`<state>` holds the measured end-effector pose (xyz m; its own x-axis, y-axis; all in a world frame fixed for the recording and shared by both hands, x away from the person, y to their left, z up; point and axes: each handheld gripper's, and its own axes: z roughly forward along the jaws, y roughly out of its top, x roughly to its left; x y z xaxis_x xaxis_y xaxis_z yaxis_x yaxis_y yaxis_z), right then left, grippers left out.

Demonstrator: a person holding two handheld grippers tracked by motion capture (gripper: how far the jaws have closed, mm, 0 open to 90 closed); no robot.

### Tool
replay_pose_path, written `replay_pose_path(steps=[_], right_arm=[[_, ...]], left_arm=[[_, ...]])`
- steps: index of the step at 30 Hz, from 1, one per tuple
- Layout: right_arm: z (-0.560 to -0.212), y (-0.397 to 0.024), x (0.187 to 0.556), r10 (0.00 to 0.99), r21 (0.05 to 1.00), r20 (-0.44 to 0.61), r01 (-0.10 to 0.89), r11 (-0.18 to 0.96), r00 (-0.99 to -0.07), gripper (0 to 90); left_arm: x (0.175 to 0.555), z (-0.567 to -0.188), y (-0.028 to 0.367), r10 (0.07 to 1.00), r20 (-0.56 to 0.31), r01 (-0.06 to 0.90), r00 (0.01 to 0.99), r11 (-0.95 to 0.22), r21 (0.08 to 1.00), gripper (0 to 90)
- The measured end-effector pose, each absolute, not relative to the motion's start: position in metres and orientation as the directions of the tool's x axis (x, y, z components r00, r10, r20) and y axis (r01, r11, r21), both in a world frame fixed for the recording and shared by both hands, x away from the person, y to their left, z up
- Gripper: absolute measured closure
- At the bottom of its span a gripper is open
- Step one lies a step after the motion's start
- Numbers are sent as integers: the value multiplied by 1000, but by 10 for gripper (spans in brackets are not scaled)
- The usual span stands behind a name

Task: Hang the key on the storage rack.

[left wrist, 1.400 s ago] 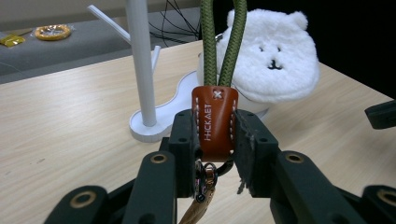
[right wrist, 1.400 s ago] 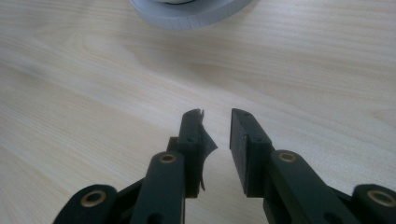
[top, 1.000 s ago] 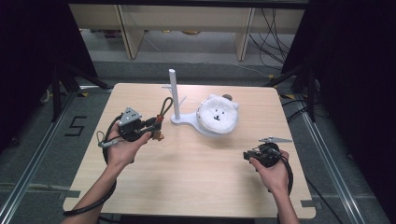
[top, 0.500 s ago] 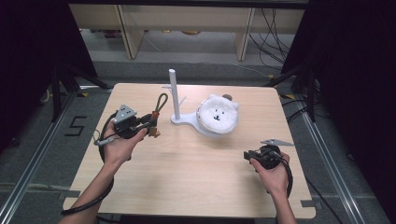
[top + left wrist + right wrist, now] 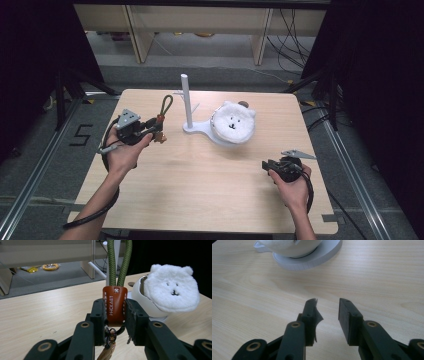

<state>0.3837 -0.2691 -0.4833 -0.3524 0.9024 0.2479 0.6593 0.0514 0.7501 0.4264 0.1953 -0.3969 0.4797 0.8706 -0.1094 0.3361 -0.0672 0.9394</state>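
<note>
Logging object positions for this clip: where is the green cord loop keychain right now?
In the high view the keychain is at table left, clamped by its brown leather tab in the left claw, loop upward, beside the white stand.

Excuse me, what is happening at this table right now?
A person holds a gripper in each hand. The left gripper is shut on the brown leather tab of a keychain, whose green cord loop stands up near the white stand's post. A fluffy white bear-face pouch sits on the stand's base. The right gripper is open above the bare wooden table, holding nothing.
</note>
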Motion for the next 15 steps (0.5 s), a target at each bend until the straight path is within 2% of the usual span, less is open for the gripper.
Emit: replay_pose_path(steps=[12,15], right_arm=[[-486,-270,381,919,773,211,632,52,-333,669],[-487,-269,380,914,778,239,628,22,-328,668]], left_arm=[[434,-398,202,883,-113,319,455,-43,947,693],[436,-398,202,883,-114,316,455,-40,948,693]])
